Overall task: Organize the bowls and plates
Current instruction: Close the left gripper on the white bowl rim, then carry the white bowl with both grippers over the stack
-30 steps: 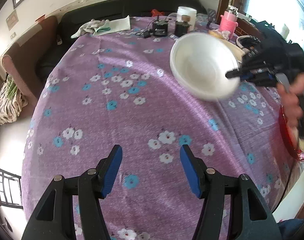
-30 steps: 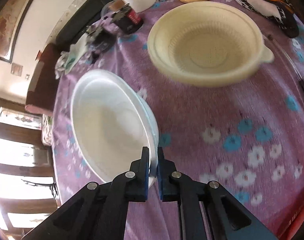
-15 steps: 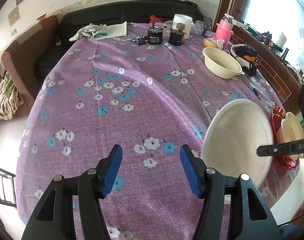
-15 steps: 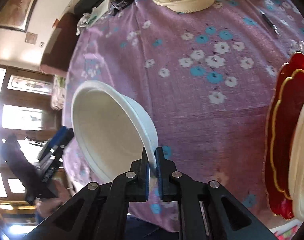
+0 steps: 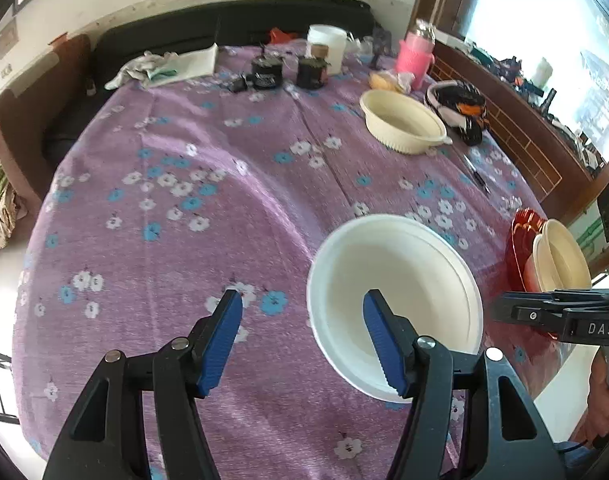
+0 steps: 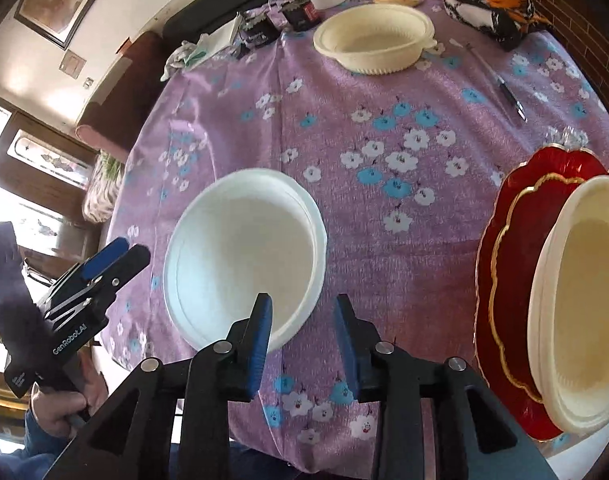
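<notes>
White and shallow, the foam bowl (image 5: 396, 300) rests on the purple floral worktop (image 5: 208, 208) just ahead of the left tongs (image 5: 300, 336), open and empty, its rim behind their right finger. From the right tongs (image 6: 303, 332) (jaws opening, nothing between) it sits just ahead-left, red plate (image 6: 516, 264) to the right.
</notes>
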Motion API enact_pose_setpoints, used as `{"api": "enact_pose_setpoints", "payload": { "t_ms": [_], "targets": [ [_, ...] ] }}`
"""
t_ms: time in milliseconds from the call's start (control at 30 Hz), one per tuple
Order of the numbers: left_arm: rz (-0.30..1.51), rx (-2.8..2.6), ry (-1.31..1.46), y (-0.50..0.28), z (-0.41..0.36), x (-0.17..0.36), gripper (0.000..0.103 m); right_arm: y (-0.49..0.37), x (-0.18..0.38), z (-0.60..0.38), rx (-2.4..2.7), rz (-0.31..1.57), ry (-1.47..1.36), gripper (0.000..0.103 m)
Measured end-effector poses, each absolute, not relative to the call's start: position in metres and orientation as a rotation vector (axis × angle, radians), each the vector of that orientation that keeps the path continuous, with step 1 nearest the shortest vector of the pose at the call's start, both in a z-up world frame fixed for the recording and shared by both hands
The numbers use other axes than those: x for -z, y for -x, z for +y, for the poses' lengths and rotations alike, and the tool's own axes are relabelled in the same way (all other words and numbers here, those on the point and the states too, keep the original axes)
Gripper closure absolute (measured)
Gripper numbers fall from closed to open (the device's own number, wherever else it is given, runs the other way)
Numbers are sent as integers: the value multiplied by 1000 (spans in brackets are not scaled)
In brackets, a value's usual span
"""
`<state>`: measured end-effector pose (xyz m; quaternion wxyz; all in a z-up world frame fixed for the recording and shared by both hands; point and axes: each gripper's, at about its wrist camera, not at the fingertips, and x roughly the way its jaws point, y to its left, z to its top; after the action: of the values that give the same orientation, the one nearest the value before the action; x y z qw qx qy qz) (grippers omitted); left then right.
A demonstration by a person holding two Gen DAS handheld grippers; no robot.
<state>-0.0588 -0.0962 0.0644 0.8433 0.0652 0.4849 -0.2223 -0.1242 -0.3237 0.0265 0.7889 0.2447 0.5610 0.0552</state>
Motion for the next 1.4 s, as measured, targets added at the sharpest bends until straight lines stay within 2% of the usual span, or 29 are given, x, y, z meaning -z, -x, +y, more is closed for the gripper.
{"api": "enact_pose_setpoints", "payload": {
  "t_ms": [367, 400, 433, 467, 500, 533, 567, 600, 1400],
  "targets": [
    [1088, 522, -187, 57, -115, -45, 41, 120, -11, -314, -144, 1266, -504, 69],
    [1091, 528, -191, 57, -116, -44, 45, 119, -8, -312, -151, 1272, -503, 69],
    [1096, 540, -194, 57, -117, -42, 56, 118, -6, -311, -149, 1275, -501, 69],
    [1105, 553, -200, 57, -119, -41, 61, 118, -4, -310, -143, 1276, -501, 69],
    [1114, 565, -208, 58, -122, -39, 68, 117, -2, -310, -140, 1277, -505, 74],
    [1116, 577, -215, 59, -124, -38, 69, 116, 0, -310, -139, 1278, -509, 79],
    [1113, 586, -219, 60, -125, -39, 69, 116, 1, -310, -135, 1280, -512, 84],
    [1104, 588, -229, 61, -126, -40, 69, 116, 1, -310, -132, 1277, -512, 84],
    [1019, 568, -304, 72, -147, -57, 69, 120, -14, -321, -124, 1214, -471, 84]
  ]
}}
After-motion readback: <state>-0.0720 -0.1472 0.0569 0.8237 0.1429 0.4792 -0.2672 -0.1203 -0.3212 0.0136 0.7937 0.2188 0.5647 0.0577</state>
